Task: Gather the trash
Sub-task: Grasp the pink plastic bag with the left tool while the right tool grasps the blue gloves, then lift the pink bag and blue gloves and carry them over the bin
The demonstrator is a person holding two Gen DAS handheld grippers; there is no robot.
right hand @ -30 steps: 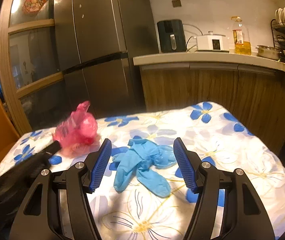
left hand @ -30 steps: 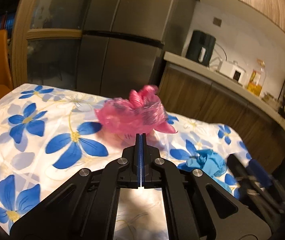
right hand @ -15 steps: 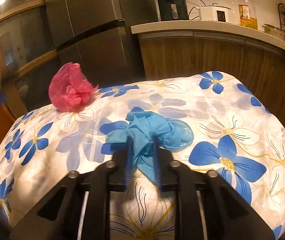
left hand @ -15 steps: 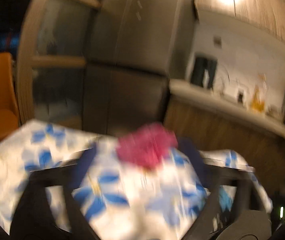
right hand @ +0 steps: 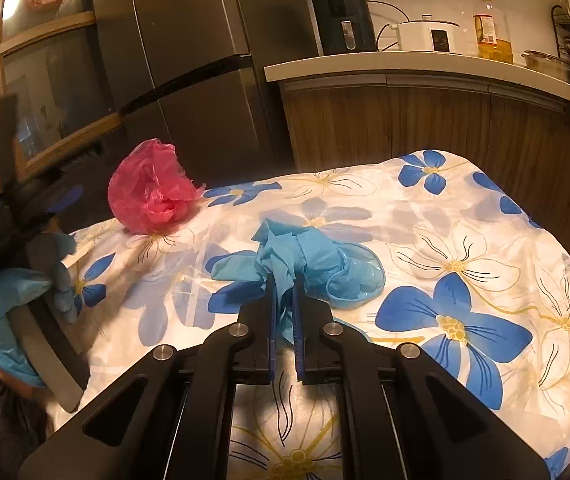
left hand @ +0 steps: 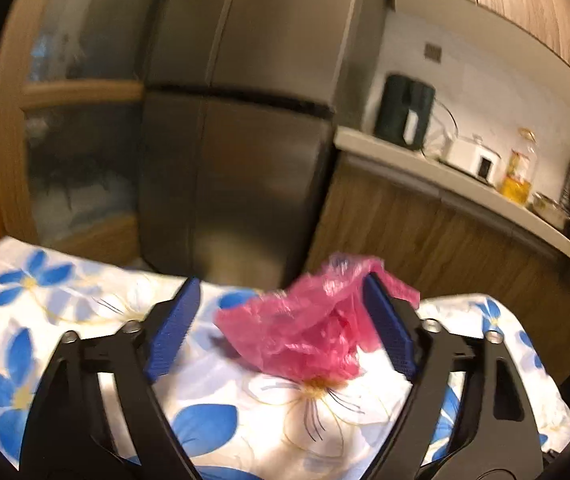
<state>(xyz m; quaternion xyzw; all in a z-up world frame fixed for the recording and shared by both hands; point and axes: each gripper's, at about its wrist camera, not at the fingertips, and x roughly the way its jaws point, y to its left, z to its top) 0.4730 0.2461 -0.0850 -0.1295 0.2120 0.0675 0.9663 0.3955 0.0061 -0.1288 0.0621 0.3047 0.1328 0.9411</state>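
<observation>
The left gripper [left hand: 281, 320] is showing two matte black angular arms with triangular cut-outs; silver round screw heads are sitting at their joints; ribbed blue pads [left hand: 171, 328] are lining the inner faces of its fingers. The right gripper [right hand: 283, 312] is wearing the same black frame, silver screws and thin blue pad edges. At the far left of the right wrist view, the person's hand [right hand: 3, 312] is wearing a light blue glove; a black block with small white lettering is sitting above it.
</observation>
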